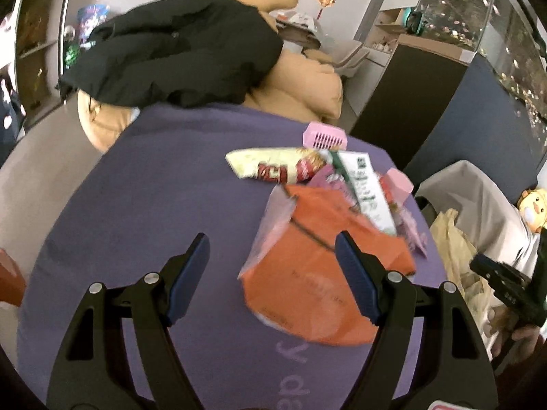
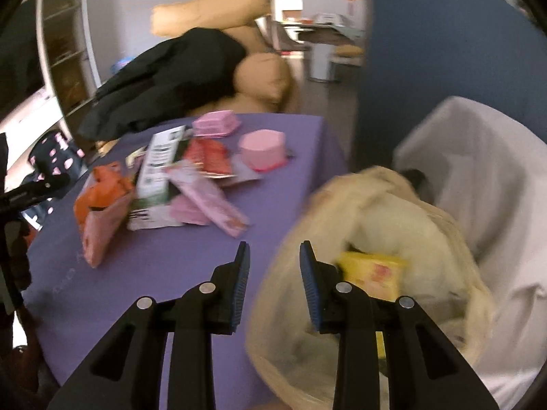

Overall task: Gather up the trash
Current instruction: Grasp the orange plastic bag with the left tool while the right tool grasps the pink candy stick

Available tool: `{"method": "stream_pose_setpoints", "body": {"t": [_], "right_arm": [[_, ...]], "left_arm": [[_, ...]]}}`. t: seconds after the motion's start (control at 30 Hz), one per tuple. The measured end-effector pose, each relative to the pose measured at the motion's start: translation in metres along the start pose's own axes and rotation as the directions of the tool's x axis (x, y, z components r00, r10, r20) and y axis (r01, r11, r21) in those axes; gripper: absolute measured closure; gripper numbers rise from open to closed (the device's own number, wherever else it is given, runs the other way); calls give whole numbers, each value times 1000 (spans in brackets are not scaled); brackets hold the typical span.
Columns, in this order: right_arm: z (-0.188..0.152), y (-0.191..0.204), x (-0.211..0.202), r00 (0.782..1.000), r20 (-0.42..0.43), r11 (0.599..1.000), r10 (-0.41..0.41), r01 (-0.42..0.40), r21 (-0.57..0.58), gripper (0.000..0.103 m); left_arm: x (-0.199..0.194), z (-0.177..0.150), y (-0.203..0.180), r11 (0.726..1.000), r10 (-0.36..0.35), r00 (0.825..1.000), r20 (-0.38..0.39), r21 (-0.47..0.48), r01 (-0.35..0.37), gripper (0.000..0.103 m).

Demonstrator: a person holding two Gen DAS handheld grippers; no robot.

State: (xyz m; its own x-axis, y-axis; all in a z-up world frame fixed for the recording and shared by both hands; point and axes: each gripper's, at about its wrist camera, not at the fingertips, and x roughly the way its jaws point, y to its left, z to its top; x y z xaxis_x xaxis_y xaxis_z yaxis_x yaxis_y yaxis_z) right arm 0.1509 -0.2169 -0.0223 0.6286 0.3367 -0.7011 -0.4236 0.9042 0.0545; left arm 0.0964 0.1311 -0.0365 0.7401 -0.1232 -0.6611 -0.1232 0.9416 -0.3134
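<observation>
A heap of trash lies on the purple cloth [image 1: 154, 188]: an orange bag [image 1: 307, 273], a yellow and red snack packet [image 1: 273, 167], a white and green carton [image 1: 365, 188], a pink wrapper [image 2: 212, 201] and a red wrapper [image 2: 208, 153]. My left gripper [image 1: 271, 239] is open just above the cloth, and its right finger overlaps the orange bag with nothing pinched. My right gripper [image 2: 275, 246] is open and empty at the rim of the beige trash bag [image 2: 427, 212]. Inside that bag lies a yellow packet [image 2: 372, 273].
A pink comb-like box [image 2: 215, 123] and a pink cup [image 2: 261, 150] sit behind the heap. A black jacket [image 1: 171, 51] lies over tan cushions [image 1: 301, 85] at the far end. A white-covered seat [image 2: 478, 171] and a blue panel [image 2: 427, 51] stand to the right of the bag.
</observation>
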Motion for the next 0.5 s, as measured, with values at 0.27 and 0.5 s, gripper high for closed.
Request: {"method": "stream_pose_setpoints", "body": {"t": [0.27, 0.5], "right_arm": [[31, 38, 40, 987, -20, 985, 157, -158, -71, 55], [55, 38, 83, 982, -65, 983, 175, -178, -49, 55]], "left_arm": [[8, -17, 10, 997, -78, 994, -71, -32, 75, 31], [11, -20, 10, 994, -109, 991, -83, -35, 106, 31]]}}
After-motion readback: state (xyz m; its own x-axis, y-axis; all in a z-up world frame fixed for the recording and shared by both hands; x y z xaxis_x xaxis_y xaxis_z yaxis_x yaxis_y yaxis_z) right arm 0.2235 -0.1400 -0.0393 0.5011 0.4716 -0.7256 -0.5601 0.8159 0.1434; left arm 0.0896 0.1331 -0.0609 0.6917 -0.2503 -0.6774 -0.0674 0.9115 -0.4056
